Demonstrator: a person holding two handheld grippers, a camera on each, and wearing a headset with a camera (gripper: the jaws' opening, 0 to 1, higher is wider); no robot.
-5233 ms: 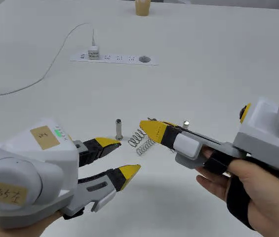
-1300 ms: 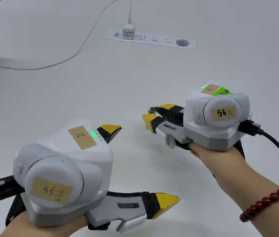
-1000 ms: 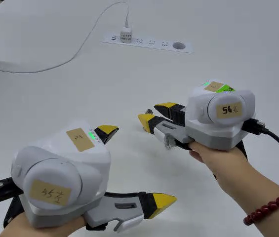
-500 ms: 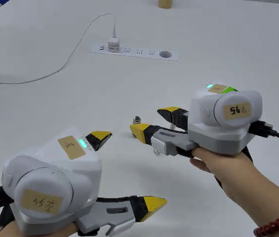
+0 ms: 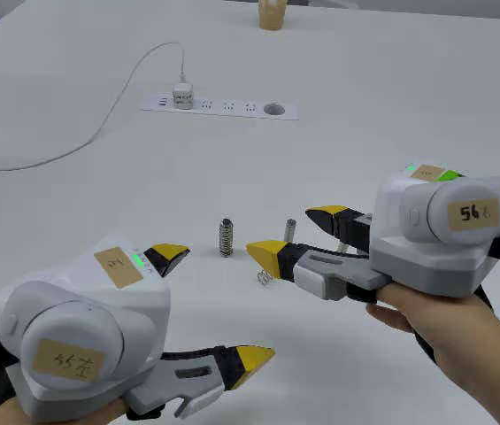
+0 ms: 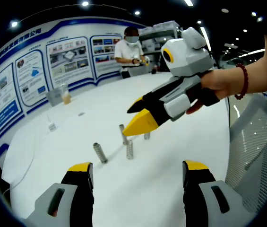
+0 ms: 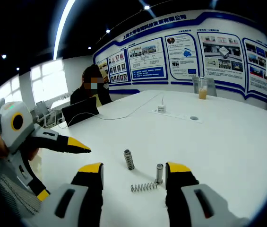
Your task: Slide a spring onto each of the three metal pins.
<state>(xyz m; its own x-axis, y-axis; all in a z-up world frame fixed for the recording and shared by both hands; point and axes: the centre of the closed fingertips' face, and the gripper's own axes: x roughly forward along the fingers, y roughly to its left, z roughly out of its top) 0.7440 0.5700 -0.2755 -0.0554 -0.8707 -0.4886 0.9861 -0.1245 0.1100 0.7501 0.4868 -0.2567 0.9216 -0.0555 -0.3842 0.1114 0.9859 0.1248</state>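
A metal pin (image 5: 226, 237) stands upright with a spring coiled around it, also seen in the left gripper view (image 6: 100, 152) and the right gripper view (image 7: 129, 159). To its right stands a bare pin (image 5: 290, 229) (image 7: 159, 173) (image 6: 123, 134). A loose spring (image 5: 263, 278) (image 7: 143, 187) lies on the white table in front of the bare pin. My right gripper (image 5: 296, 234) (image 7: 133, 172) is open and empty, its tips on either side of the bare pin. My left gripper (image 5: 211, 306) (image 6: 138, 170) is open and empty, nearer me at the lower left.
A white power strip (image 5: 223, 106) with a plugged charger and cable lies at the back of the table (image 5: 391, 133). A tan cup (image 5: 273, 13) stands at the far edge. People sit and stand beyond the table (image 7: 93, 90).
One of the two loose springs now sits on the left pin. My right gripper has drawn back to the right, uncovering the pins and the remaining spring. The head camera has shifted.
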